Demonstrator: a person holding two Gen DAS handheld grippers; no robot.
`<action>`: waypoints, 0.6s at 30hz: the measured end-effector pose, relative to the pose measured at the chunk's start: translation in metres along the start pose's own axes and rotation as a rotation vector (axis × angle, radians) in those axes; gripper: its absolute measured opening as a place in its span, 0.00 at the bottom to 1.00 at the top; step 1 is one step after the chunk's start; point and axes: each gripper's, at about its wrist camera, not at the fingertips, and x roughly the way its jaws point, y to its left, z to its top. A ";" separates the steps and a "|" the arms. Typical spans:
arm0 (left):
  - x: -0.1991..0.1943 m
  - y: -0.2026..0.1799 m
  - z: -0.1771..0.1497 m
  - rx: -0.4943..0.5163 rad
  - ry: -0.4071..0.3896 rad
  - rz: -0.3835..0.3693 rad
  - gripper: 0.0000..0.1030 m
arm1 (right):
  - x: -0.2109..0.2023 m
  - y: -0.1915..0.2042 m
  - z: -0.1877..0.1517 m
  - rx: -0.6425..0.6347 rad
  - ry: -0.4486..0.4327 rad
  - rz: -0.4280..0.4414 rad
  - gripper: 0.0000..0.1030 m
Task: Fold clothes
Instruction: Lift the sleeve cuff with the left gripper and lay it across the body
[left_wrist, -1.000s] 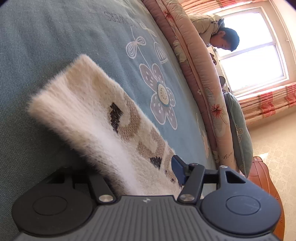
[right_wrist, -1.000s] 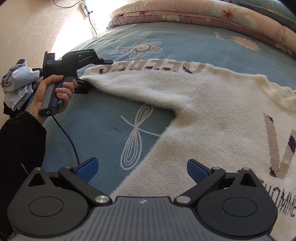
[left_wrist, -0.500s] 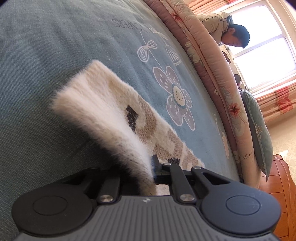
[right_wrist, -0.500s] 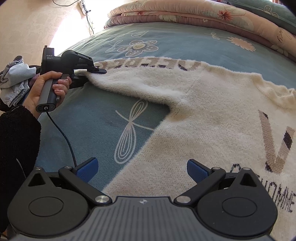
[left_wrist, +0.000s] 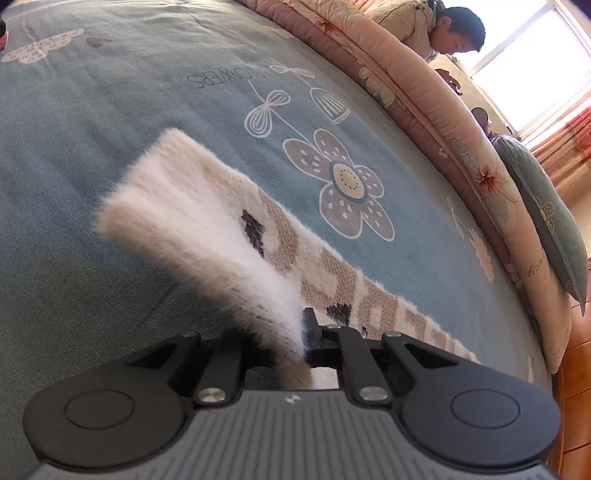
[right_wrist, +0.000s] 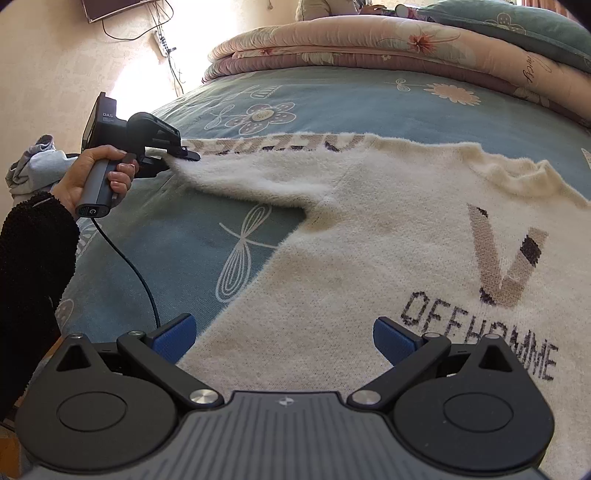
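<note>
Between the pinched fingers of the left gripper (left_wrist: 301, 338), the cuff end of the sweater's sleeve (left_wrist: 207, 221) is being held: the jaws have just been closing, and now they are standing almost together with the fluffy knit caught between them. From the right wrist view this same left gripper (right_wrist: 186, 157) is sitting at the far left, with a hand (right_wrist: 98, 173) wrapped round its handle, and the sleeve is running taut and nearly level from its tips back toward the body of the sweater (right_wrist: 369, 258). Gripping at the cuff is probably giving control of the whole sleeve, so that it can be carried across the chest as the first fold. Ahead of those tips, the free end of the cuff is sticking out above the blue flowered bedspread (left_wrist: 92, 110).

Further right, the right gripper (right_wrist: 284, 341) is hovering with its blue pads wide apart and nothing between them; the sweater's side edge is lying just beyond and below them, apparently so that it is ready to pin or take hold of the body. Beyond it the sweater is lying front up on the bedspread, cream and fuzzy, with a tan V, dark lettering beneath it, a lettered band along the sleeve, and faint brownish marks near the armpit.
</note>
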 end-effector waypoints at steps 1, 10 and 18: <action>-0.004 -0.009 0.000 0.028 -0.006 0.015 0.09 | -0.003 -0.004 -0.003 0.015 -0.007 0.006 1.00; -0.042 -0.092 -0.010 0.193 -0.070 0.079 0.09 | -0.036 -0.035 -0.029 0.083 -0.083 0.044 1.00; -0.068 -0.156 -0.021 0.253 -0.129 0.112 0.09 | -0.053 -0.056 -0.042 0.141 -0.133 0.054 1.00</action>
